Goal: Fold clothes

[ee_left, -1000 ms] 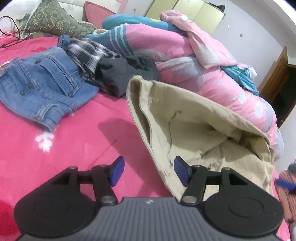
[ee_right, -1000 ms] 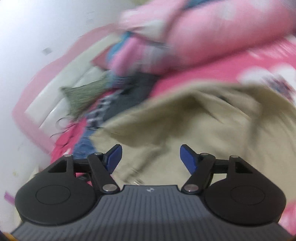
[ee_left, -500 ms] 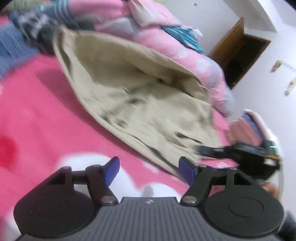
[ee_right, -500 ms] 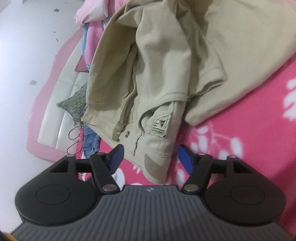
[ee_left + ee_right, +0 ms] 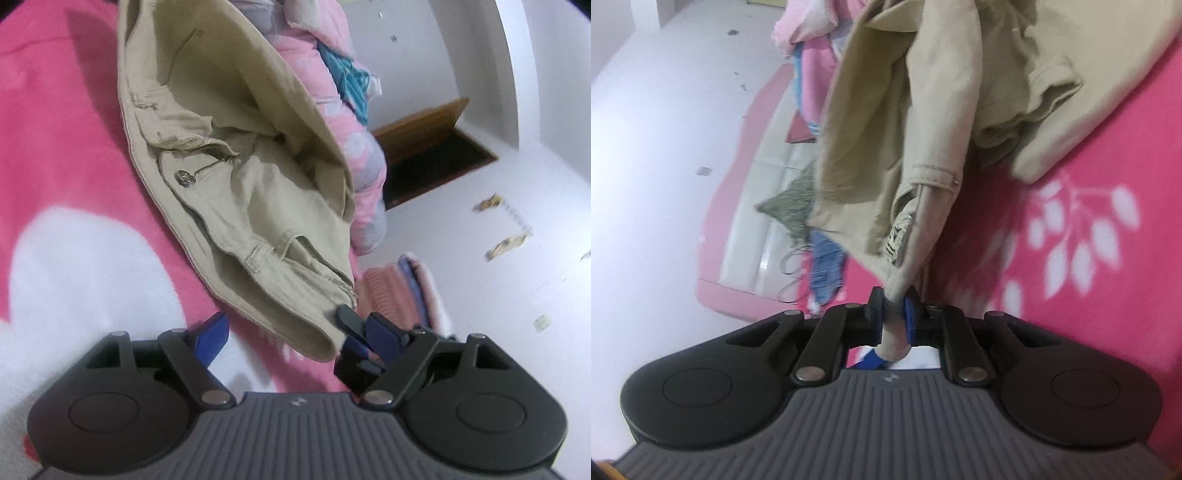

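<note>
Both views are evenly lit by soft indoor light, with no hard glare. The white wall point(image 5: 517, 258) in the left view is bright and washed out; the wall point(image 5: 646, 166) in the right view is pale and featureless. Fisheye bending curves the edges, and the corners go black. The trousers point(image 5: 240, 177) look fairly sharp in the left view, casting a soft shadow on the pink blanket point(image 5: 74, 147). The right view is softer: the trousers point(image 5: 923, 129) and the blanket's leaf print point(image 5: 1082, 236) are smeared by motion blur.
</note>
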`<action>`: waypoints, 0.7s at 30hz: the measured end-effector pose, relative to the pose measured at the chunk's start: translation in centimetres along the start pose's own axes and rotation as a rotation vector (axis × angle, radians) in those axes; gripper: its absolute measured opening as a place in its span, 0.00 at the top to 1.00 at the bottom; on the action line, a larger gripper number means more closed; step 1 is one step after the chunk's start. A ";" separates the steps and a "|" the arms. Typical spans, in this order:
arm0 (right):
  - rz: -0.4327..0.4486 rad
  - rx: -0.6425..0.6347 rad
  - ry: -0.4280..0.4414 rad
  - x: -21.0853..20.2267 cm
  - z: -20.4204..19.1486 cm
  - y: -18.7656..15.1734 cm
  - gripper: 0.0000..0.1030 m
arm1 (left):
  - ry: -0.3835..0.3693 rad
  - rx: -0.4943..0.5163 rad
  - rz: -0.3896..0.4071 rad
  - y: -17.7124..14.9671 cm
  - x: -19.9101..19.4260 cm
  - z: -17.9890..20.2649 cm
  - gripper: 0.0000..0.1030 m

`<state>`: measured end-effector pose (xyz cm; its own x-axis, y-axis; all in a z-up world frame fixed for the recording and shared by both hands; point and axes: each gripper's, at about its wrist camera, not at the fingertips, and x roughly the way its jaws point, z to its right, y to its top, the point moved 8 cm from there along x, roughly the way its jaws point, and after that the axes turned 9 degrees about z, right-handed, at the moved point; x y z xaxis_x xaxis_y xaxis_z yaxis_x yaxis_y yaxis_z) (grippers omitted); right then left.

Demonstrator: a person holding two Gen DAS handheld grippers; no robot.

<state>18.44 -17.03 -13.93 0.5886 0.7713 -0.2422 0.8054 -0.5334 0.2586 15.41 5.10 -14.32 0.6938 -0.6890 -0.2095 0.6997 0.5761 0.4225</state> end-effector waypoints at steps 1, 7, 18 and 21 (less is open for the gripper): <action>-0.003 0.004 0.022 0.0 -0.5 -0.3 0.91 | -0.010 -0.021 0.007 0.2 -0.1 -0.1 0.21; -0.034 -0.076 -0.040 1.2 -1.0 -1.4 0.87 | -0.004 -0.041 0.000 0.4 0.5 -0.2 0.21; 0.017 -0.558 -0.258 -4.7 -5.5 2.8 0.62 | 0.179 0.197 -0.133 -1.2 2.3 1.3 0.26; 0.042 -0.686 -0.235 -6.0 -7.1 4.1 0.50 | 0.168 0.203 -0.137 -1.5 1.5 1.3 0.26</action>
<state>17.74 -21.35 -4.80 0.6797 0.6188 -0.3938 0.6016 -0.1633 0.7819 15.14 2.63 -14.10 0.6256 -0.6621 -0.4126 0.7522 0.3716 0.5442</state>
